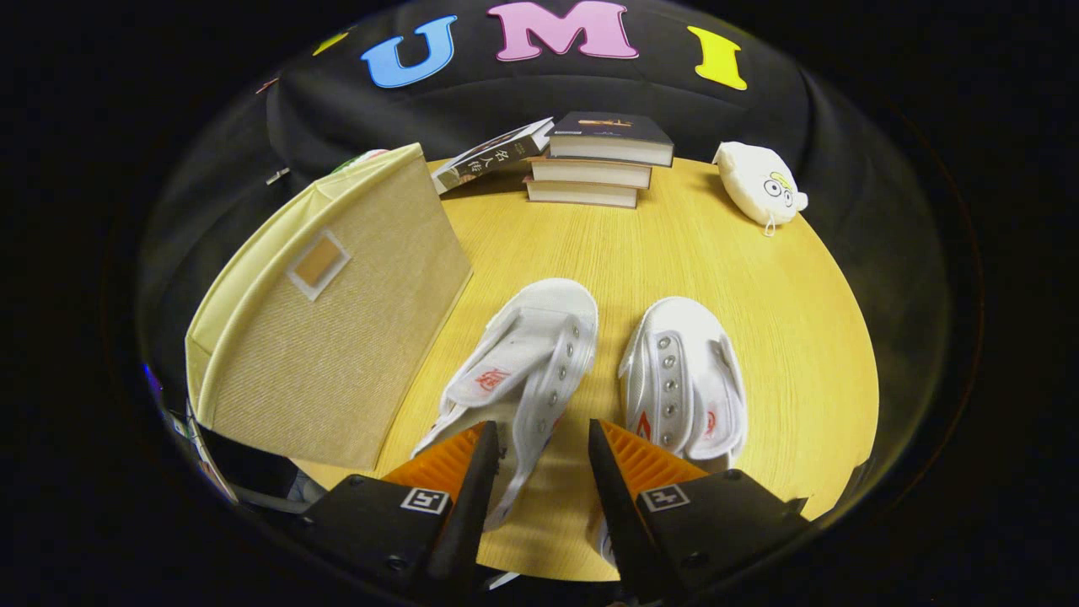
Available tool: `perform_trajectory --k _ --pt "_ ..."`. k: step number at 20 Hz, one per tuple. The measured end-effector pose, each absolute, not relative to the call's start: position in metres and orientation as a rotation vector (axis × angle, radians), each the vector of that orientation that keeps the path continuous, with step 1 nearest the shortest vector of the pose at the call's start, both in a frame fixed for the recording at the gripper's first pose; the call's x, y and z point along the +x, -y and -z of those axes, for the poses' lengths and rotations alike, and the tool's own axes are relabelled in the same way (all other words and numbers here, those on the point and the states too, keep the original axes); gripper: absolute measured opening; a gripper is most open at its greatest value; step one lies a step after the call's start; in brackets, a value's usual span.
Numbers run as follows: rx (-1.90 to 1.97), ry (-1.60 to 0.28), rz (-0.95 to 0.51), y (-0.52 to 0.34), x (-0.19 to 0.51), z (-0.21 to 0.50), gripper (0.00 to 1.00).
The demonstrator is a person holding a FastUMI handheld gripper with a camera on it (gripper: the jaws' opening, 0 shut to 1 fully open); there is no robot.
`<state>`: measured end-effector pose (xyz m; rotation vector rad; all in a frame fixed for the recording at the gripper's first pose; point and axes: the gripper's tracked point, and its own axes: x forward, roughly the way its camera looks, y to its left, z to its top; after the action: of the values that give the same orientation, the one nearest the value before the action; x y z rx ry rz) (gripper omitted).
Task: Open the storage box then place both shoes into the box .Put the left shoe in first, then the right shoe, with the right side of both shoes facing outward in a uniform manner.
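Two white canvas shoes lie on the round wooden table (759, 278), toes pointing away from me. The shoe nearer the box (527, 354) is tilted onto its side, and its heel-side wall runs back between my fingers. The other shoe (683, 379) sits upright just ahead of my right finger. My gripper (538, 438) is open, its fingers standing on either side of the first shoe's rear wall with a gap left over. The beige fabric storage box (329, 320) stands to the left of the shoes, its pale lid lying down on top.
A stack of three books (598, 160) sits at the table's far edge, with another book (493, 156) leaning against it. A white plush pouch (763, 185) with cartoon eyes lies at the back right. The table's near edge passes under my fingers.
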<state>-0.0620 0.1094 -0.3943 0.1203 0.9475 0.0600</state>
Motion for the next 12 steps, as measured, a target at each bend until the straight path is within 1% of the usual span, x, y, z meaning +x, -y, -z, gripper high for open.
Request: perform_trajectory --k 3,4,6,7,8,10,12 --pt "0.12 -0.926 0.008 -0.104 -0.041 0.404 0.64" --pt "0.127 -0.921 0.037 -0.102 -0.036 0.406 0.5" --pt "0.124 -0.916 0.091 -0.093 -0.032 0.408 0.32" --pt "0.133 -0.895 0.111 -0.089 -0.027 0.407 0.26" --pt "0.149 -0.894 0.108 -0.09 -0.026 0.406 0.11" --pt "0.19 -0.91 0.101 -0.092 -0.029 0.406 0.08" --pt "0.235 -0.914 0.112 -0.09 -0.032 0.398 0.08"
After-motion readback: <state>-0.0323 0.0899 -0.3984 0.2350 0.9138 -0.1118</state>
